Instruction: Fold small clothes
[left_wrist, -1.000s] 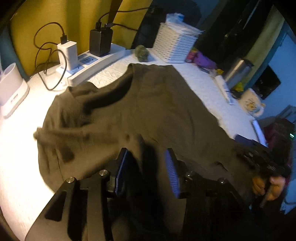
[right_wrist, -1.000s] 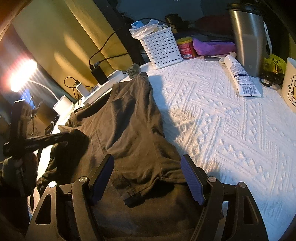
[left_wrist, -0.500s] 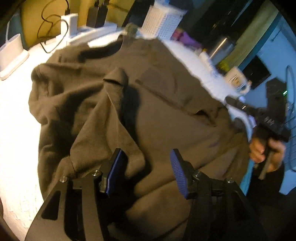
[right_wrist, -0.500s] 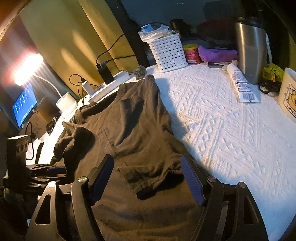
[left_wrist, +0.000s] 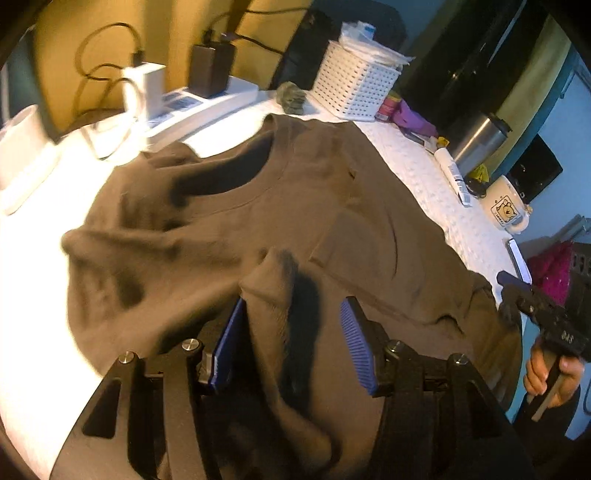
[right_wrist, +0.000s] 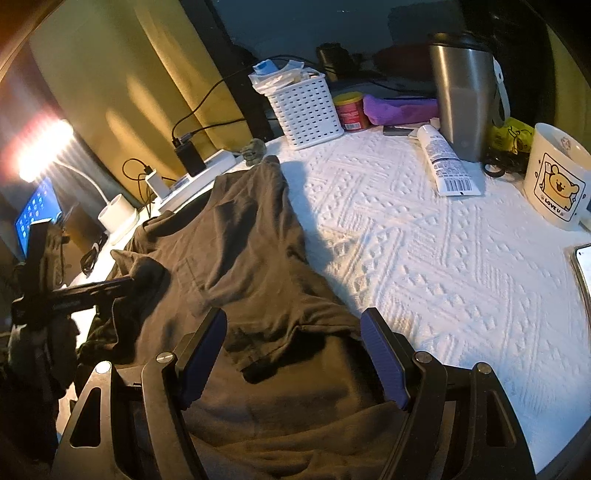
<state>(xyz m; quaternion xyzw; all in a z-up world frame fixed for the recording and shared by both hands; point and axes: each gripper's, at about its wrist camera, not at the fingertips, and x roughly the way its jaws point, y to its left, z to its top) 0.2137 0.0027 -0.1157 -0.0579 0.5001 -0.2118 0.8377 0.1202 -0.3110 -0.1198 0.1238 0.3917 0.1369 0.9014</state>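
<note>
The brown shirt (left_wrist: 280, 229) lies spread over the white quilt (right_wrist: 436, 266), filling the middle of the left view and the lower left of the right view. My left tongs (left_wrist: 291, 343) have just been opening; a raised fold of the shirt stands between their blue pads (left_wrist: 354, 343), which stand apart and do not visibly press on it. My right tongs (right_wrist: 295, 354) stand wide over the shirt's hem, pads clear of the cloth.

Containers: the white basket (right_wrist: 306, 107), upper centre, holds folded papers; what the steel flask (right_wrist: 461, 92) and the bear mug (right_wrist: 557, 177) contain cannot be seen.

Only the right view shows the glowing lamp (right_wrist: 40, 147) and tablet screen (right_wrist: 33, 214) at far left, and the red tin (right_wrist: 351, 110). Only the left view shows my right hand (left_wrist: 550, 373) on its handle, lower right.
</note>
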